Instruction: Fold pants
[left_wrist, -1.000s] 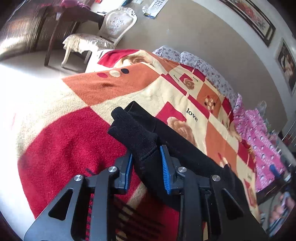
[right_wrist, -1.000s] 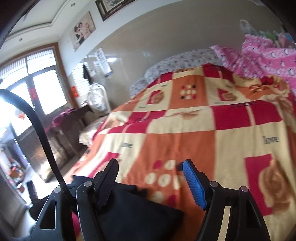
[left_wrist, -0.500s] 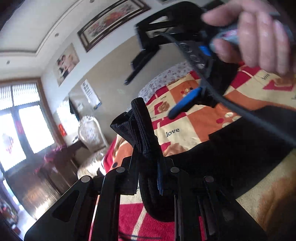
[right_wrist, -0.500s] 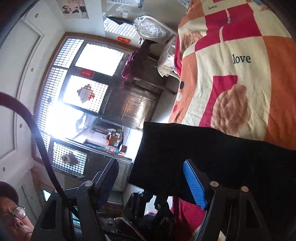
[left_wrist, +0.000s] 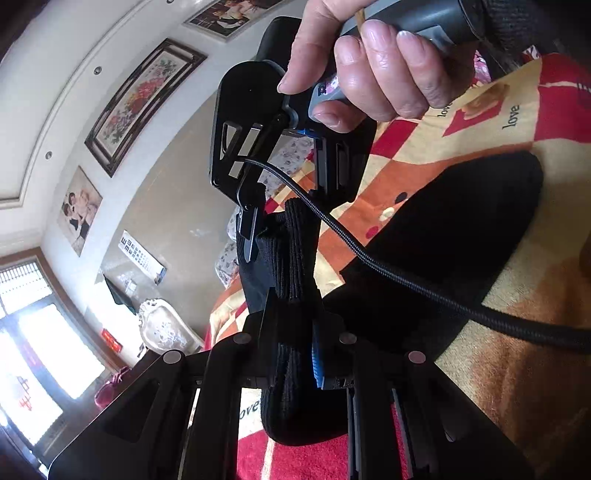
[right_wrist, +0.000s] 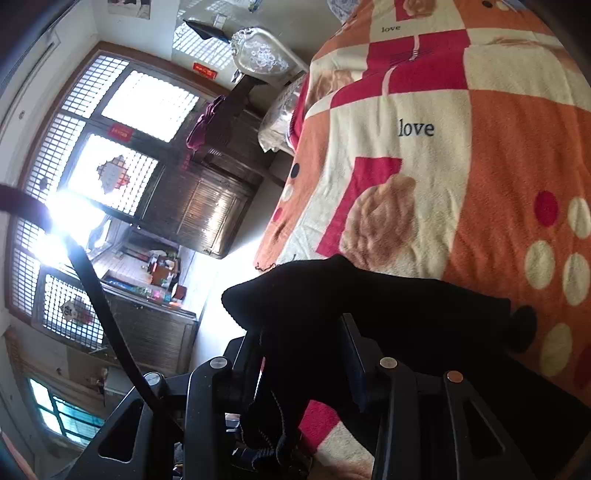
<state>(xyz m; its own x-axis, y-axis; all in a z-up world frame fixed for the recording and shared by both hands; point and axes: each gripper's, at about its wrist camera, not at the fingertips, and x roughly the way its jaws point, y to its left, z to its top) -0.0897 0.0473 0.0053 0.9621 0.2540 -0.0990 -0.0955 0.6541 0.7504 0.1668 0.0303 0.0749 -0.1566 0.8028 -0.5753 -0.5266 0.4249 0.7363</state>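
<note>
A: A bed under a fleecy orange, red and cream patchwork blanket fills the room.

B: Which step?

A: Lifting one end of the black knit pants to fold over. The left claw is clamped on a bunched ribbed edge; the right claw is pinched on black cloth too.

B: Next?

A: Probably carrying both corners across together, evenly.

The word "love" is printed in dark letters on the cream squares of the checked blanket, once beside a rose square and again farther up; it also shows by the hand's knuckles.
</note>
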